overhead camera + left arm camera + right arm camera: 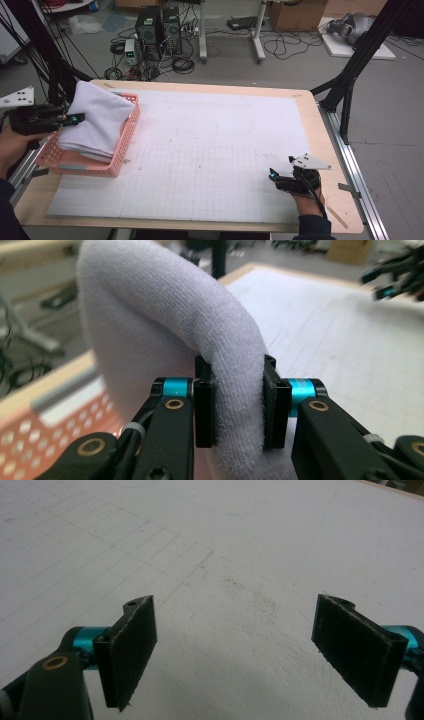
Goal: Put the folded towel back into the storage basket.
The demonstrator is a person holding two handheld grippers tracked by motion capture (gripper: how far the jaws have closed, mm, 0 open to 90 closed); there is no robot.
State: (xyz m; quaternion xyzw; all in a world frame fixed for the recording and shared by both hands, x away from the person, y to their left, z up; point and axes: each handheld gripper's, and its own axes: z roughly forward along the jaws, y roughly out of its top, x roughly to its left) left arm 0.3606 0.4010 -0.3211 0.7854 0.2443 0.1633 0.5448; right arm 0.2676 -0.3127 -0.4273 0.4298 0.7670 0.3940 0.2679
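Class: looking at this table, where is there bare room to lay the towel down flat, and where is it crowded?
Free: the white gridded mat between the pink basket and the open right gripper. Crowded: the left edge, where the left gripper pinches the white towel over the basket.

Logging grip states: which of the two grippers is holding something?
The left gripper, shut on the white towel over the pink basket; the right gripper is open.

A lab: computer towers (159, 30), tangled floor cables (280, 45), gridded table (210, 160).
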